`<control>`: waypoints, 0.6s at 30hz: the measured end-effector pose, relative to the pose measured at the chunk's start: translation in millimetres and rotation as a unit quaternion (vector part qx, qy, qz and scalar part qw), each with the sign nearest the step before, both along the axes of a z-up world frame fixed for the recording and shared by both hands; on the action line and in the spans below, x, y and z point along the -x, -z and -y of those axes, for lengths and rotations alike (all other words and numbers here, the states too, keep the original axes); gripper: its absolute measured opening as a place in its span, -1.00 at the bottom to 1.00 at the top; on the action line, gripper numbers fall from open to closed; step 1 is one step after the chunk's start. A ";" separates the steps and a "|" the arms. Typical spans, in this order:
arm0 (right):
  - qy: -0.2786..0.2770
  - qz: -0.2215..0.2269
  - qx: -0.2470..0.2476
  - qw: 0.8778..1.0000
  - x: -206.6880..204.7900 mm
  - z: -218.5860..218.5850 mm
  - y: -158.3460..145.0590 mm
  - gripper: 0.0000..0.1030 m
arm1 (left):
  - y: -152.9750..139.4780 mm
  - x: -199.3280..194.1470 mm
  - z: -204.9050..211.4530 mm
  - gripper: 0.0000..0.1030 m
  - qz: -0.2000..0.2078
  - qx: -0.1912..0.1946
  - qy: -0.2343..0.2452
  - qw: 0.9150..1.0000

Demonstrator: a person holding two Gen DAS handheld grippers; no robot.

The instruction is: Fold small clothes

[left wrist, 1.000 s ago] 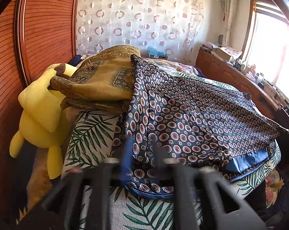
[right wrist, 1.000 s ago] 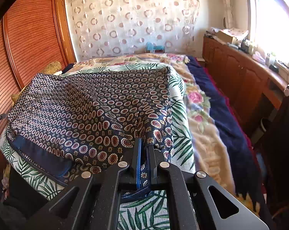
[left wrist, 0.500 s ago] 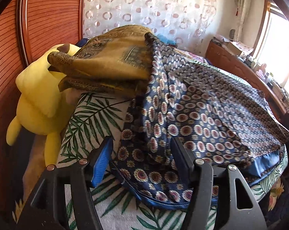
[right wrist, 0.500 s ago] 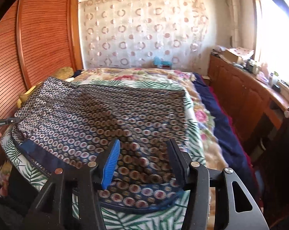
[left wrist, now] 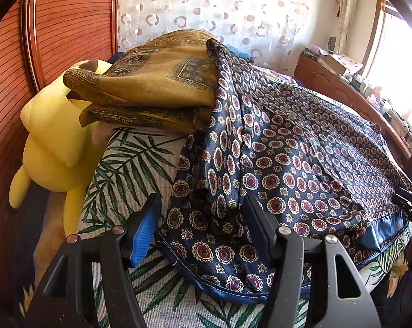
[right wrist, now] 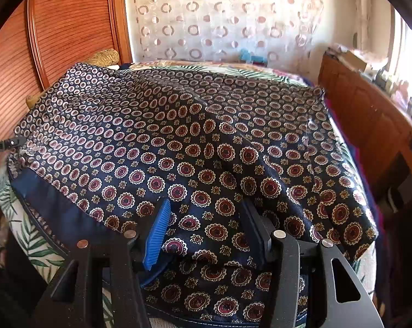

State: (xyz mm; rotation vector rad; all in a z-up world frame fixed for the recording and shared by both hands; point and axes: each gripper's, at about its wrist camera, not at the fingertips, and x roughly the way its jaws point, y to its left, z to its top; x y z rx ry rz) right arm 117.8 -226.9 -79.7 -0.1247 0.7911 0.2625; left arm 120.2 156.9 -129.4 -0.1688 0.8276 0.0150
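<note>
Both tongs, left (left wrist: pixel 203 227) and right (right wrist: pixel 206 232), gape empty, right widening; the slippery cloth (right wrist: pixel 195 147) may slide off the bed (left wrist: pixel 140 169).

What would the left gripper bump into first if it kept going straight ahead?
Probably the navy patterned cloth. The left gripper stands open right over its near edge, angled down at the bed, so the fabric comes first. Depth is hard to judge.

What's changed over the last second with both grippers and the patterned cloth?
Both grippers let go: the left gripper and right gripper each pinched the navy patterned cloth's near hem; now both are apart, the right's fingers opening. The released hem lies on the leaf-print bedcover. Yellow plush and folded gold cloth unchanged.
</note>
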 end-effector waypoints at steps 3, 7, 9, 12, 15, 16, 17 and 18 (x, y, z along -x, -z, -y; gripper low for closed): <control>0.005 0.001 0.005 1.000 1.6 -5.7 0.9 0.23 | -0.2 1.4 0.8 -0.15 -0.002 -0.005 0.000 1.000; 0.004 0.006 -0.001 1.000 14.0 -7.1 3.6 0.34 | -0.6 0.9 -1.9 -0.62 -0.004 0.010 0.006 1.000; 0.004 0.013 0.001 1.000 18.0 -7.8 6.8 0.39 | 0.3 0.7 -1.7 -0.82 -0.005 0.025 0.015 1.000; 0.004 0.015 -0.001 1.000 18.6 -7.7 8.6 0.41 | -2.9 2.5 3.6 -0.90 0.005 0.025 0.021 0.999; -0.001 0.010 -0.002 1.000 17.9 -6.7 8.8 0.41 | -16.6 7.9 12.0 -0.91 0.030 0.027 0.028 0.999; -0.001 0.008 -0.001 1.000 18.4 -5.2 8.6 0.41 | -22.9 9.8 15.3 -0.91 0.040 0.029 0.030 0.998; -0.001 0.006 -0.001 1.000 19.0 -4.2 9.0 0.41 | -29.6 11.7 19.0 -0.91 0.050 0.031 0.034 0.998; -0.001 0.003 -0.002 1.000 19.2 -3.4 8.8 0.41 | -36.8 13.2 23.4 -0.91 0.059 0.033 0.039 0.997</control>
